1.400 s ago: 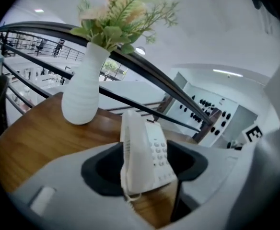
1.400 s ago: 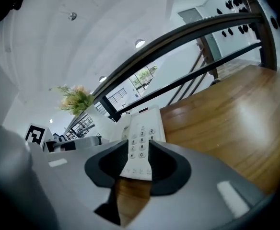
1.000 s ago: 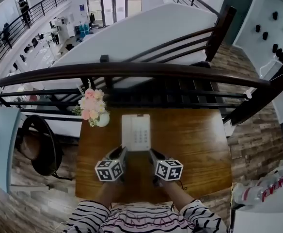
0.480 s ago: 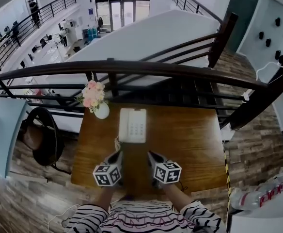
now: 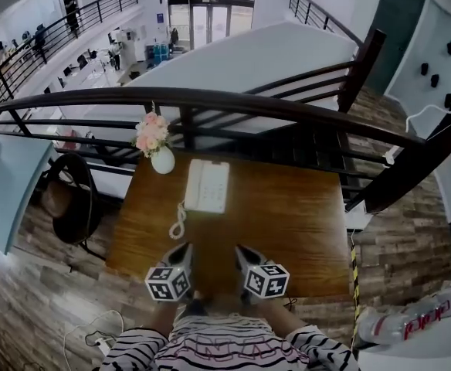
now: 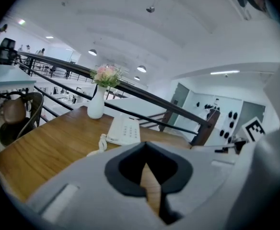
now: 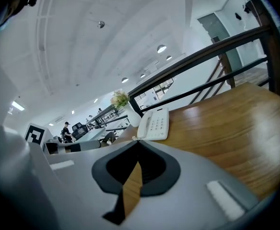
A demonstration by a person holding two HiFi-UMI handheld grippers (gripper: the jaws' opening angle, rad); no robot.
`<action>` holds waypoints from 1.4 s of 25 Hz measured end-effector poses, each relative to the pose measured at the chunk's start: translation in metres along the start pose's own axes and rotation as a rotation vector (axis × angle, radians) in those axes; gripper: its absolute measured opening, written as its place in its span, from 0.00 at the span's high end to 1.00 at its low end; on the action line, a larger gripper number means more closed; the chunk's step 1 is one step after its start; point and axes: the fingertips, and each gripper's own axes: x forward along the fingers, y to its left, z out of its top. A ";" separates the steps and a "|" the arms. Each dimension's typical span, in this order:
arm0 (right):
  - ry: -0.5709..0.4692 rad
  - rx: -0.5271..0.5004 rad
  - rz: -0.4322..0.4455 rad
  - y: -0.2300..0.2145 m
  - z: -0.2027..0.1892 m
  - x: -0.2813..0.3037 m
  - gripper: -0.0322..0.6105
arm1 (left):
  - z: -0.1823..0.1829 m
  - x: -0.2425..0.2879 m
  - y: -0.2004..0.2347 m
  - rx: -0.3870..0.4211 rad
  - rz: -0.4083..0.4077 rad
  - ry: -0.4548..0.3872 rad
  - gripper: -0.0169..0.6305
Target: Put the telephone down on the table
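The phone point(image 5: 207, 186) lies on the far bench point(image 5: 303, 230). Your left gripper point(image 5: 182, 252) and right gripper point(image 5: 243, 253) are near, jaws closed and empty. The task looks done.

I'm looking down on a brown wooden surface point(image 5: 287, 230) with visible grain. The white telephone point(image 5: 207, 186) lies flat on it, keypad up, in the far half and a little left of the middle. Its coiled cord point(image 5: 178, 222) rests on the wood, trailing from the telephone's left side toward the near edge. Near the telephone, at the far left corner, a white vase point(image 5: 162, 161) of pink flowers stands upright.
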 end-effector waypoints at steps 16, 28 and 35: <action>-0.003 -0.054 0.058 0.009 -0.027 -0.103 0.95 | -0.037 -0.069 -0.079 0.021 0.043 -0.077 0.97; -0.003 -0.059 0.061 -0.004 -0.044 -0.136 0.95 | -0.061 -0.085 -0.108 0.038 0.063 -0.086 0.97; 0.001 -0.071 0.067 -0.010 -0.040 -0.147 0.95 | -0.065 -0.087 -0.120 0.041 0.076 -0.086 0.97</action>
